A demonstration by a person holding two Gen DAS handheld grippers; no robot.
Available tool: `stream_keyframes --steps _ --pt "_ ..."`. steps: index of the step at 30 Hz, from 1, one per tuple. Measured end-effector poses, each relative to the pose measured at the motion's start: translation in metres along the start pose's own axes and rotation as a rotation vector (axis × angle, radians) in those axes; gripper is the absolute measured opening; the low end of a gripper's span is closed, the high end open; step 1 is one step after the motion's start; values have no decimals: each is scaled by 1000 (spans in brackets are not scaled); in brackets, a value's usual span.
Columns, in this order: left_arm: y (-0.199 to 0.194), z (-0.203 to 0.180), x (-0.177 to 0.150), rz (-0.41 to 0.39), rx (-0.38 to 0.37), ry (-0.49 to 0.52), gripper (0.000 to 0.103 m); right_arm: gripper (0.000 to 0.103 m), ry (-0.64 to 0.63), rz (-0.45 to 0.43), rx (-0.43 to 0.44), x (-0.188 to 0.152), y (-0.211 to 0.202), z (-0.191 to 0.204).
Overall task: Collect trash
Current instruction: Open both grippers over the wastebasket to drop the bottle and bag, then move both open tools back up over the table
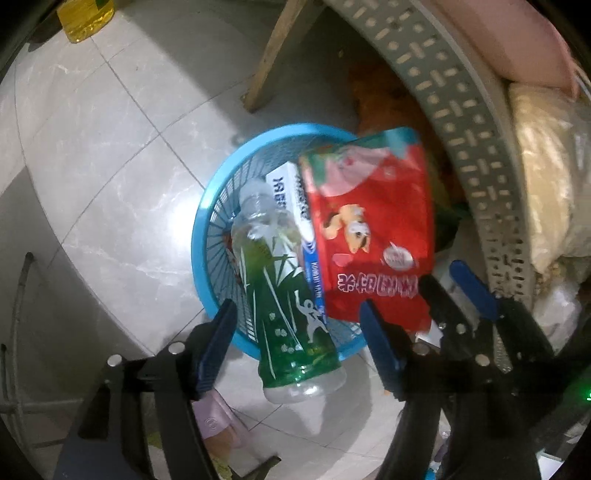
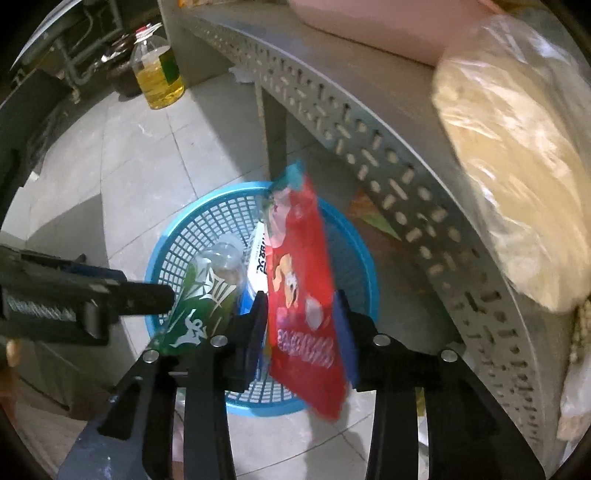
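**Trash packet held over the blue basket**

Trash first: a red snack packet hangs between the fingers of the right gripper, whose jaws are pressed in on its lower part from both sides. The packet stands nearly edge-on in the right wrist view, its teal top corner pointing up and away, its bottom edge drooping below the fingers. It hangs above the blue basket, over the half nearest the grey perforated shelf.

In the left wrist view the same packet shows its printed face, with the right gripper closed on its lower corner. The left gripper has its jaws spread wide, holding nothing; its blue fingertips sit on either side of the near rim of the basket.

Inside the basket lies a plastic bottle with a green label, its base poking out over the near rim toward the left gripper. Beside the bottle, on the shelf side, lies a white and blue carton, partly covered by the packet.

The basket stands on the pale tiled floor, just beside the shelf. Well beyond the basket, a jug of yellow oil stands on the floor. A wooden leg rises from the floor just past the basket's far rim. On the shelf above the basket rest a clear bag of pale stuff and a pink tub.
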State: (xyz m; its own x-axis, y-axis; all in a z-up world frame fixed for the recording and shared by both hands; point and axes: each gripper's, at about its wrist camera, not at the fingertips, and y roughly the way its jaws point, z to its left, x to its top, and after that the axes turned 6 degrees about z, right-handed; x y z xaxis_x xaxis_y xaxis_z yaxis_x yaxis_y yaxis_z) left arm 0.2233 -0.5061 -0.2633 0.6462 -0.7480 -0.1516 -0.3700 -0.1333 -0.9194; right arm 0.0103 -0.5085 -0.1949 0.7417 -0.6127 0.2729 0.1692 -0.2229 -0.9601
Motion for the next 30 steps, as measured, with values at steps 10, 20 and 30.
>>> stream_keyframes --steps 10,20,30 --pt "-103 -22 -49 -152 -51 87 68 41 74 -131 30 -47 -73 -24" --pt "-250 -18 -210 -542 -70 167 84 65 118 -278 260 -131 -170 -10" --pt "-289 9 -419 -983 40 16 97 86 -33 -355 330 -190 -239 79"
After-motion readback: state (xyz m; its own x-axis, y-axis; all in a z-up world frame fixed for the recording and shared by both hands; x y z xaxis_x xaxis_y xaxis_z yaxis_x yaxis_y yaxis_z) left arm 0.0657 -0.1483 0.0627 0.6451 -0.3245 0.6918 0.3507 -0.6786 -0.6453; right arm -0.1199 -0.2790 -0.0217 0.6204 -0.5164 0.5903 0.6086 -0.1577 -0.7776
